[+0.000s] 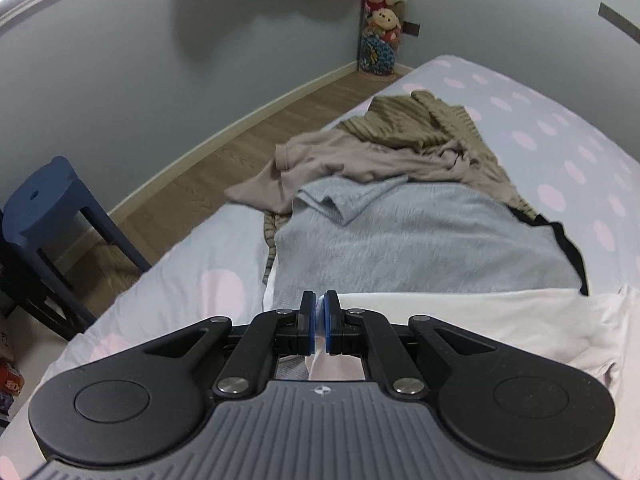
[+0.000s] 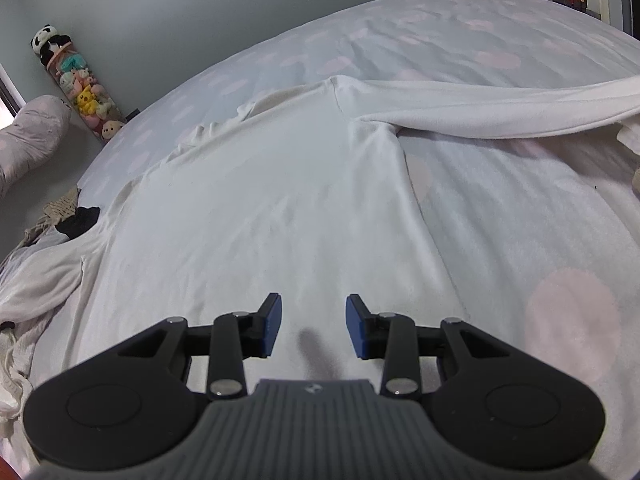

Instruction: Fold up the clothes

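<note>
A white long-sleeved shirt lies spread flat on the bed, one sleeve stretched out to the right. My right gripper hovers open just over the shirt's lower part, nothing between its blue pads. In the left wrist view my left gripper is shut on a pinch of the white shirt, which trails off to the right. Beyond it lie a grey top, a beige garment and a tan ribbed knit in a pile.
The bed sheet is pale with pink dots. A blue stool stands on the wooden floor left of the bed. A tube of plush toys stands in the corner. A pink pillow lies at the left.
</note>
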